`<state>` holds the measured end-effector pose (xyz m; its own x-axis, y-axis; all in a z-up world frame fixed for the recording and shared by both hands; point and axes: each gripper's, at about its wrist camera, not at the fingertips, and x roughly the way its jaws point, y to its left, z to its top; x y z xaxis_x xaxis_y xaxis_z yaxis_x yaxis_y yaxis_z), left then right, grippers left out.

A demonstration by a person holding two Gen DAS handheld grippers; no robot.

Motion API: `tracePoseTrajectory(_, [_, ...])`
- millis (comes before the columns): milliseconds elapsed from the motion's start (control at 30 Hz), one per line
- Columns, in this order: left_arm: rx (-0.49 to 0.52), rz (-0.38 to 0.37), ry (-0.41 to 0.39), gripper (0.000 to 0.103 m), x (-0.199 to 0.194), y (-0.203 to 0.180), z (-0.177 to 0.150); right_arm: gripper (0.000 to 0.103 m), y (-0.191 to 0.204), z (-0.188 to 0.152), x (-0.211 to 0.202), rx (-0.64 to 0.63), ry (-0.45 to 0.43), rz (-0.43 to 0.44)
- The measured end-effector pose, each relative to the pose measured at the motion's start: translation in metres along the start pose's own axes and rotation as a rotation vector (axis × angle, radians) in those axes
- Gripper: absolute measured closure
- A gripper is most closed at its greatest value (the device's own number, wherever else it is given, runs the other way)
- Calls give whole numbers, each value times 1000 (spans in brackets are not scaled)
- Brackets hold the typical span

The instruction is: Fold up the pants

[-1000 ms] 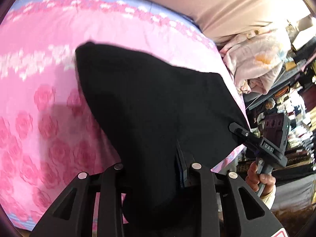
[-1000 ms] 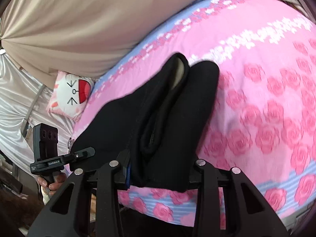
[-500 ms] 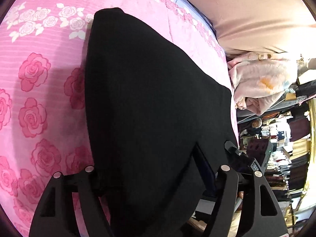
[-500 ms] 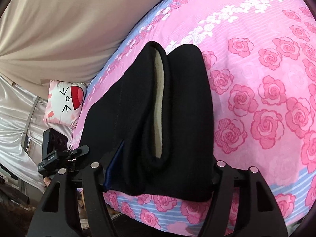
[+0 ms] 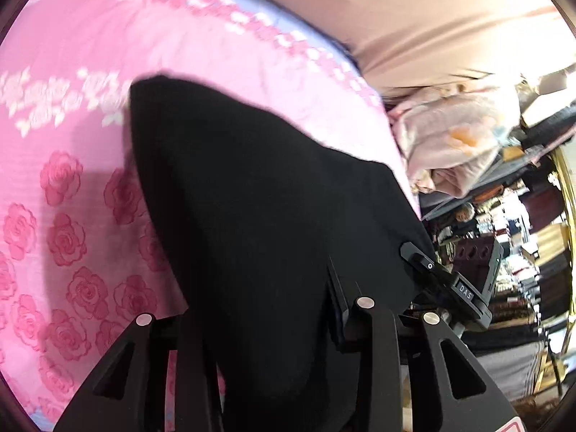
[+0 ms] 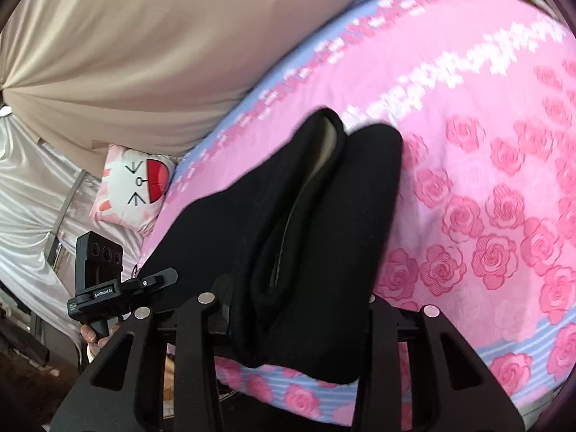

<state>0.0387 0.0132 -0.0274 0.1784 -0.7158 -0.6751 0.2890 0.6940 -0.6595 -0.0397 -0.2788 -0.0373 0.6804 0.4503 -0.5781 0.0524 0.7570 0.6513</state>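
The black pants (image 5: 252, 198) are folded lengthwise and stretched between both grippers above the pink rose bedsheet (image 5: 72, 72). My left gripper (image 5: 273, 316) is closing its jaws, and one end of the cloth is pinched between them. In the right wrist view the pants (image 6: 342, 198) show a pale lining along the fold. My right gripper (image 6: 288, 298) is closing its jaws too, with the other end bunched and pressed between them. Each view also catches the opposite gripper at the cloth's far corner: the right gripper (image 5: 446, 280) and the left gripper (image 6: 122, 288).
A beige curtain (image 6: 144, 54) hangs behind the bed. A white cat-face cushion (image 6: 133, 187) lies at the bed's left end. A pale folded blanket pile (image 5: 450, 144) and cluttered shelves (image 5: 522, 270) stand past the right end. A hand (image 6: 95, 334) holds the left gripper.
Half a second ago both grippers stood wider and lower, with the pants lying on the bed. Now both have narrowed onto the cloth and lifted it off the sheet again.
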Motion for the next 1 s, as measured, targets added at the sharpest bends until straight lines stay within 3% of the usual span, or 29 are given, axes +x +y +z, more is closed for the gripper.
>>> tracePoseTrajectory(367, [59, -1, -20, 71, -39, -25, -19, 67, 40, -14, -24, -67, -39, 5])
tracePoseTrajectory(533, [124, -20, -94, 71, -65, -41, -4, 67, 71, 15, -32, -162, -115, 22])
tracePoseTrajectory(800, [288, -7, -305, 71, -104, -70, 84, 67, 114, 105, -15, -349, -304, 77])
tracePoseTrajectory(1000, [330, 51, -398, 71, -85, -53, 171, 67, 104, 184, 53, -377, -361, 121])
